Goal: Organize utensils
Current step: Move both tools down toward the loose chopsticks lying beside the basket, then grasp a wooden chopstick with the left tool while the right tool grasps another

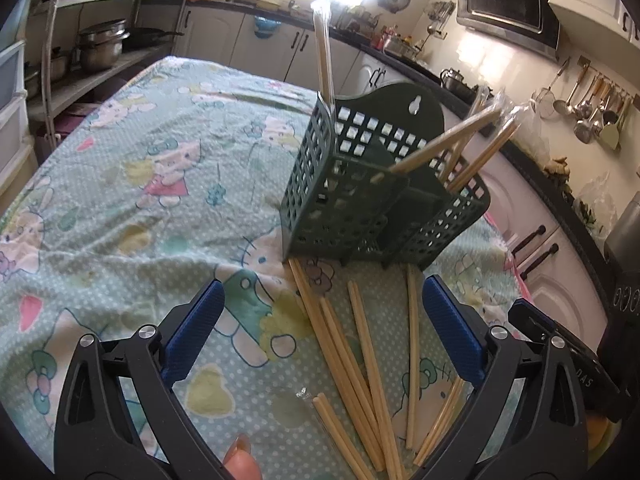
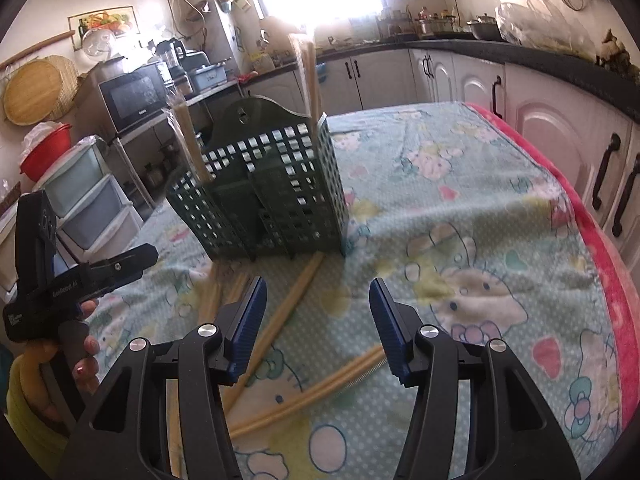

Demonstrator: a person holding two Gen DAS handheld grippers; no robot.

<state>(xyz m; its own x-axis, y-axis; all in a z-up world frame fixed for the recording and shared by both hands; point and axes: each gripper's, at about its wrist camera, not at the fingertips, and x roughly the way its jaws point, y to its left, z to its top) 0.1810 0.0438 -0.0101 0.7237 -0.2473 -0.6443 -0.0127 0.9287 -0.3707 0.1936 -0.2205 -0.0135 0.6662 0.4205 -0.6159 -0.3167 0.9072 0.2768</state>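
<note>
A dark green lattice utensil holder [image 1: 360, 192] stands on the cartoon-print tablecloth [image 1: 132, 208]; it also shows in the right wrist view [image 2: 272, 188]. Wrapped chopstick pairs [image 1: 452, 140] lean out of its compartments, and one pair stands upright [image 1: 323, 56]. Several loose wooden chopsticks [image 1: 360, 360] lie on the cloth in front of the holder, between the fingers of my open, empty left gripper [image 1: 322, 292]. My right gripper [image 2: 318, 292] is open and empty above more chopsticks [image 2: 296, 292] near the holder's base.
The left gripper's body [image 2: 76, 280] and the hand holding it show at the left of the right wrist view. Kitchen counters and cabinets [image 2: 540, 120] surround the table. A pink blanket edge [image 2: 600, 256] runs along the table's right side.
</note>
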